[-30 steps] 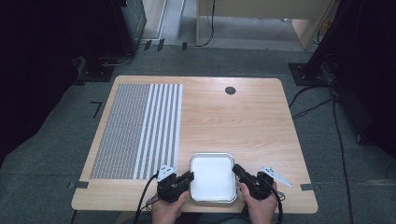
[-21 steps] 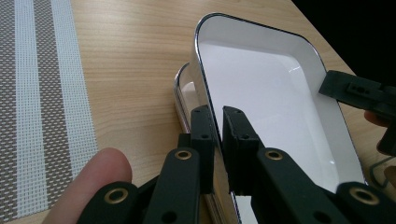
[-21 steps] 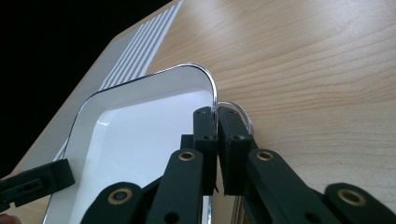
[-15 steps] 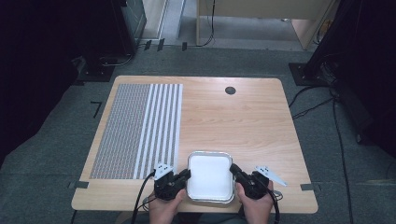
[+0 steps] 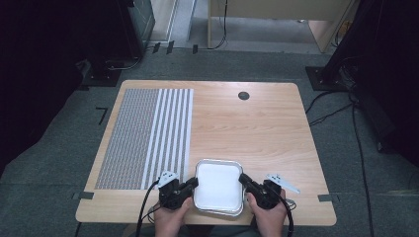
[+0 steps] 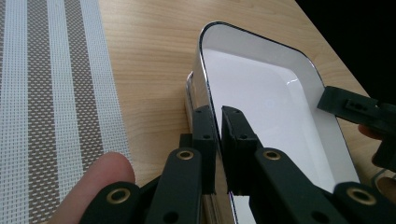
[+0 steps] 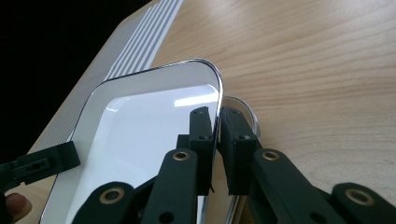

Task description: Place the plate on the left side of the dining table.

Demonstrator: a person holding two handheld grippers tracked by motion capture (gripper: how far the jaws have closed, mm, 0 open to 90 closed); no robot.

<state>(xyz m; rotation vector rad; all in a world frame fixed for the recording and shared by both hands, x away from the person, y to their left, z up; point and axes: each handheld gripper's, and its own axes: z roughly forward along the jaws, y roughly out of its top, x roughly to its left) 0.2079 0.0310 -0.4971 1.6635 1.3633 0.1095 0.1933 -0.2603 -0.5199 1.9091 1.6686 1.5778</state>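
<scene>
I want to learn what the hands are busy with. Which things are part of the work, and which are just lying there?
Part of the work: white tray, left gripper and right gripper, each clamped on a side rim.

Just lying there: striped mat, round hole in the table.

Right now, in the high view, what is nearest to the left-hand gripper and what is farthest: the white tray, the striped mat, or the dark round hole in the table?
1. White tray: clamped in the left gripper, at its rim.
2. Striped mat: just beyond, to the left.
3. Dark round hole: far side of the table.
</scene>
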